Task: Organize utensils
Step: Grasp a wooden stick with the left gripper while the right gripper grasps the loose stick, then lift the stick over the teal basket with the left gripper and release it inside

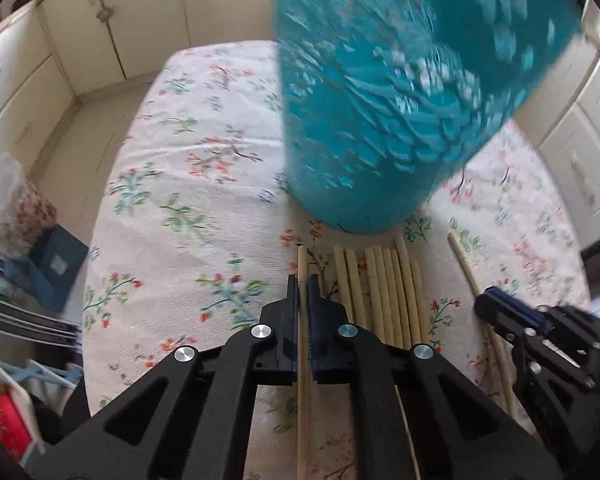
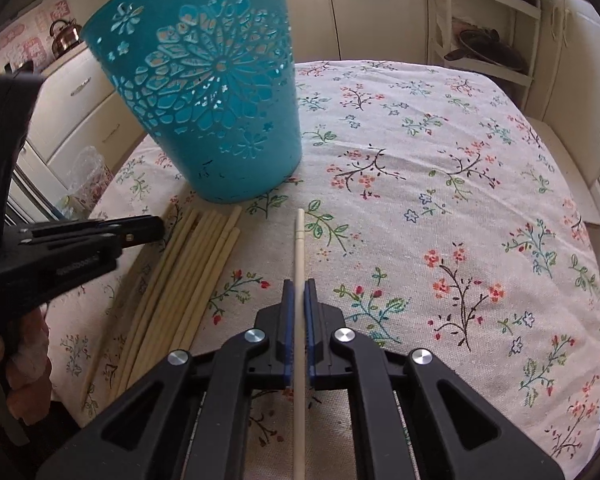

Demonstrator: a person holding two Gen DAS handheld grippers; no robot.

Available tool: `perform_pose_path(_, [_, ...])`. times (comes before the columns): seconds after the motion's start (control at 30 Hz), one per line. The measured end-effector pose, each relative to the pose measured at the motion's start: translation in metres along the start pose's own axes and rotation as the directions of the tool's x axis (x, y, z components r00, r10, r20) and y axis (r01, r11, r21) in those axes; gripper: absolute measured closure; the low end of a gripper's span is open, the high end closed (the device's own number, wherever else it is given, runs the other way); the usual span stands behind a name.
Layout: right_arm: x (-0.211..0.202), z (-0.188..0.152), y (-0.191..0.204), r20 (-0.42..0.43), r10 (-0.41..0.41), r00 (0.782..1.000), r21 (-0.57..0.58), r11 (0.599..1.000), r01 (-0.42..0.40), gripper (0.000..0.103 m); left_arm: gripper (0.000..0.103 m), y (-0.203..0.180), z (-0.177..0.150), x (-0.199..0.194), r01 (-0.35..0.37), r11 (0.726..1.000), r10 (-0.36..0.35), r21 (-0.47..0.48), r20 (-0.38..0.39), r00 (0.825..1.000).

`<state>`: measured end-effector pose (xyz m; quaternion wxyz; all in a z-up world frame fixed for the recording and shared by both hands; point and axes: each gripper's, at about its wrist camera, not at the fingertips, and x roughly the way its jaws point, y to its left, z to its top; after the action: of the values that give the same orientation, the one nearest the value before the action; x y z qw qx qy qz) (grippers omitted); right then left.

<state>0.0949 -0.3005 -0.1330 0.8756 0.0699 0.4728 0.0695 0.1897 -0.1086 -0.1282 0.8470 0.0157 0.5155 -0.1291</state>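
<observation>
A teal cut-out holder (image 1: pixel 384 96) (image 2: pixel 208 92) stands on the floral tablecloth (image 1: pixel 188 184) (image 2: pixel 440 208). In front of it lies a bundle of several pale chopsticks (image 1: pixel 388 296) (image 2: pixel 188 276). My left gripper (image 1: pixel 303 284) is shut on one chopstick (image 1: pixel 302 264) at the bundle's left side. My right gripper (image 2: pixel 299 288) is shut on another chopstick (image 2: pixel 299 240), whose tip points toward the holder's base. In the left wrist view the right gripper (image 1: pixel 500 300) sits at the right, on that chopstick (image 1: pixel 462 256). In the right wrist view the left gripper (image 2: pixel 156 226) sits by the bundle.
Cream cabinets (image 1: pixel 100 28) (image 2: pixel 380 8) surround the table. A kettle (image 2: pixel 65 36) stands on a counter at the far left. A white rack (image 2: pixel 488 32) with dark items stands behind the table. Bags and a blue box (image 1: pixel 56 268) lie left of the table edge.
</observation>
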Motion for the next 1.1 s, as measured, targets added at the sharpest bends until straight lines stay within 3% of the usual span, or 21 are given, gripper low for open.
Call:
perform_pose_path(0.07, [0.000, -0.001, -0.001, 0.006, 0.004, 1.000, 0.011, 1.000, -0.004, 0.097, 0.099, 0.012, -0.002, -0.021, 0.054, 0.998, -0.052, -0.041, 0.056, 0.997])
perform_pose_path(0.17, [-0.001, -0.001, 0.000, 0.012, -0.005, 1.000, 0.009, 1.000, 0.004, 0.097, 0.099, 0.024, -0.002, -0.067, 0.124, 0.990, -0.111, -0.064, 0.178, 0.978])
perform_pose_path(0.27, [-0.002, 0.000, 0.000, 0.012, -0.003, 1.000, 0.015, 1.000, 0.003, 0.097, 0.099, 0.033, 0.012, -0.116, 0.180, 0.982, -0.153, -0.062, 0.305, 0.940])
perform_pose_path(0.47, [-0.001, 0.003, -0.001, 0.016, -0.003, 1.000, 0.026, 1.000, 0.003, 0.097, 0.099, 0.020, 0.068, -0.176, 0.250, 0.968, -0.204, -0.020, 0.517, 0.831])
perform_pose_path(0.53, [-0.002, 0.002, 0.000, 0.021, -0.002, 1.000, 0.027, 1.000, 0.002, 0.097, 0.099, 0.010, 0.091, -0.185, 0.247, 0.969, -0.188, -0.017, 0.597, 0.780])
perform_pose_path(0.63, [-0.003, -0.001, 0.001, 0.026, 0.004, 1.000, 0.032, 0.999, -0.005, 0.097, 0.099, -0.002, 0.115, -0.189, 0.225, 0.973, -0.134, -0.046, 0.681, 0.720])
perform_pose_path(0.7, [-0.003, -0.001, -0.001, 0.029, 0.012, 1.000, 0.038, 0.999, -0.013, 0.097, 0.099, -0.006, 0.131, -0.185, 0.209, 0.975, -0.096, -0.071, 0.717, 0.691])
perform_pose_path(0.77, [-0.003, -0.001, -0.002, 0.030, 0.017, 0.999, 0.042, 0.999, -0.018, 0.097, 0.099, -0.012, 0.145, -0.175, 0.193, 0.977, -0.061, -0.095, 0.738, 0.673])
perform_pose_path(0.87, [-0.003, 0.000, -0.002, 0.028, 0.022, 0.999, 0.046, 0.999, -0.024, 0.097, 0.099, -0.017, 0.162, -0.152, 0.178, 0.976, -0.032, -0.123, 0.731, 0.681])
perform_pose_path(0.97, [-0.003, 0.000, -0.002, 0.027, 0.028, 0.999, 0.047, 0.998, -0.029, 0.097, 0.099, -0.020, 0.164, -0.130, 0.168, 0.977, -0.028, -0.131, 0.703, 0.711])
perform_pose_path(1.1, [-0.002, 0.001, -0.003, 0.023, 0.039, 0.999, 0.059, 0.997, -0.040, 0.097, 0.099, -0.021, 0.154, -0.114, 0.137, 0.982, -0.015, -0.126, 0.682, 0.731])
